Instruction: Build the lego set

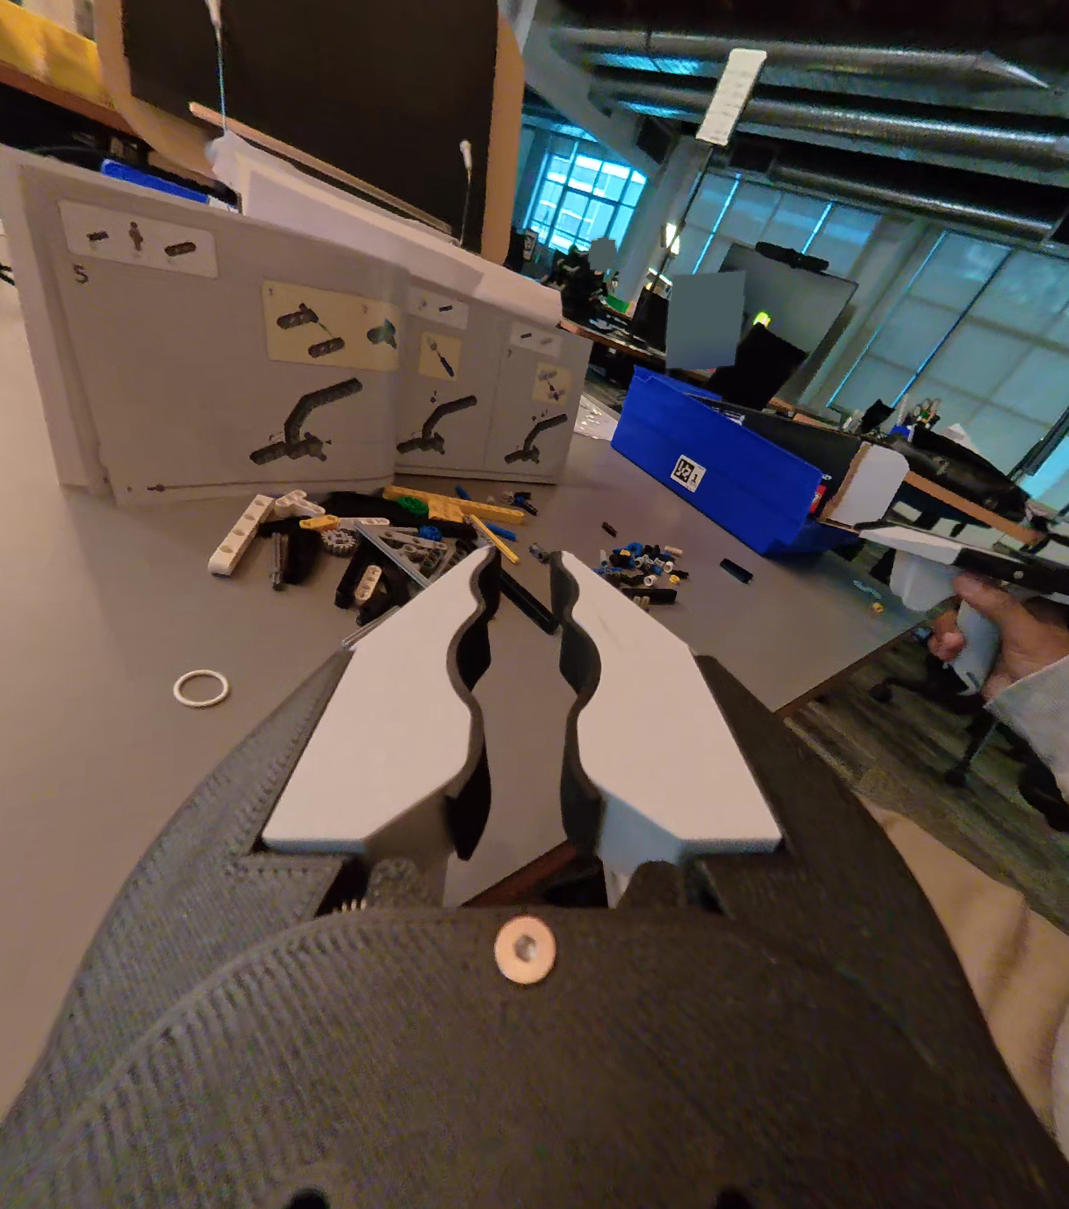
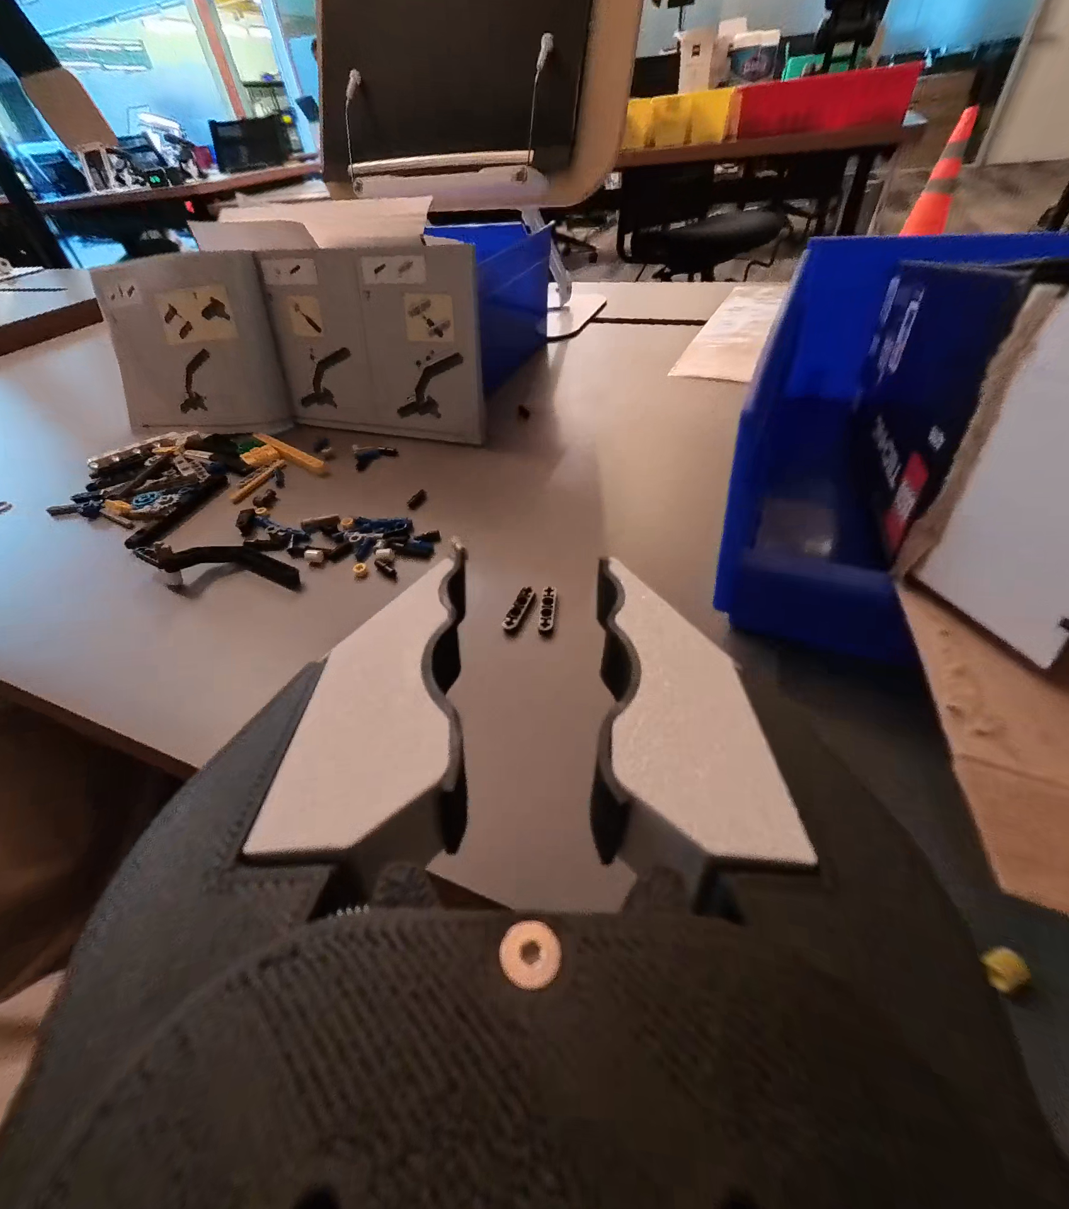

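Inspector A: Left gripper (image 1: 522,556) fingers sit slightly apart, empty, above the grey table (image 1: 60,589). Right gripper (image 2: 528,562) is spread wide, empty; two small black beams (image 2: 531,610) lie between its tips.

Inspector B: Loose lego pieces (image 2: 243,510) lie scattered at left, before the propped instruction booklet (image 2: 296,347). Blue bin (image 2: 793,523) at right holds a printed box; wording not recorded.

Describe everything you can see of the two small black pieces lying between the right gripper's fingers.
The two small black pieces are short, flat beams of what looks like matte plastic, each with a row of holes along its face. They lie side by side, nearly parallel and slightly apart, flat on the grey table, away from the main pile of parts. The right gripper is open with its fingers either side of them in view, touching neither.
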Action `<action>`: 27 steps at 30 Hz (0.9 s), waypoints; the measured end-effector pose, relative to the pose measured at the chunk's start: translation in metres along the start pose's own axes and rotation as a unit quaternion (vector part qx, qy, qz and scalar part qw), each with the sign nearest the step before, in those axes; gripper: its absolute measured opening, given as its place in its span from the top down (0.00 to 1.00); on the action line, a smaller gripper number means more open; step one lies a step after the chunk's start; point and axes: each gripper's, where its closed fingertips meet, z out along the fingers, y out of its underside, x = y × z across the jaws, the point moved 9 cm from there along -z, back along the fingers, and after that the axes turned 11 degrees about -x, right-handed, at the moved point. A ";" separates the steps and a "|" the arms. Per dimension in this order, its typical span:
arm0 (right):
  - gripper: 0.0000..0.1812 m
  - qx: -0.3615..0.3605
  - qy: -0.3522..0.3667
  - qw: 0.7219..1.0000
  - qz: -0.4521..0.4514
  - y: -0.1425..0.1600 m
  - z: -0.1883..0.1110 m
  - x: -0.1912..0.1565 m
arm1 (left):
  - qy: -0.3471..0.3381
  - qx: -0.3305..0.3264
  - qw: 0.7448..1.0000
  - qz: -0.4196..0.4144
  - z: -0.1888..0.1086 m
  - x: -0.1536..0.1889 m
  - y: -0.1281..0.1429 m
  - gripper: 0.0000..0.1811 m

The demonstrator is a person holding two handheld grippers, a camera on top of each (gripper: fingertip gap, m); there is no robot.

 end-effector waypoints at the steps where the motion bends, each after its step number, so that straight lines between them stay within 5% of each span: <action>1: 0.79 0.002 -0.005 1.000 0.004 0.000 0.002 -0.002 | -0.002 0.003 1.000 0.007 0.000 0.001 0.000 0.92; 9: 0.81 -0.058 -0.013 0.994 -0.096 -0.033 0.075 -0.036 | -0.022 0.032 0.999 -0.010 0.015 0.000 -0.009 0.91; 15: 0.83 -0.112 -0.009 0.990 -0.086 -0.088 0.172 -0.017 | 0.044 0.026 0.998 -0.030 0.077 0.028 -0.040 0.90; 20: 0.87 -0.200 -0.055 0.977 -0.057 -0.094 0.248 0.010 | 0.055 0.026 0.998 -0.033 0.124 0.023 -0.073 0.90; 27: 0.86 -0.267 -0.082 0.955 -0.105 -0.086 0.305 0.013 | 0.091 -0.018 0.995 -0.037 0.177 -0.003 -0.099 0.90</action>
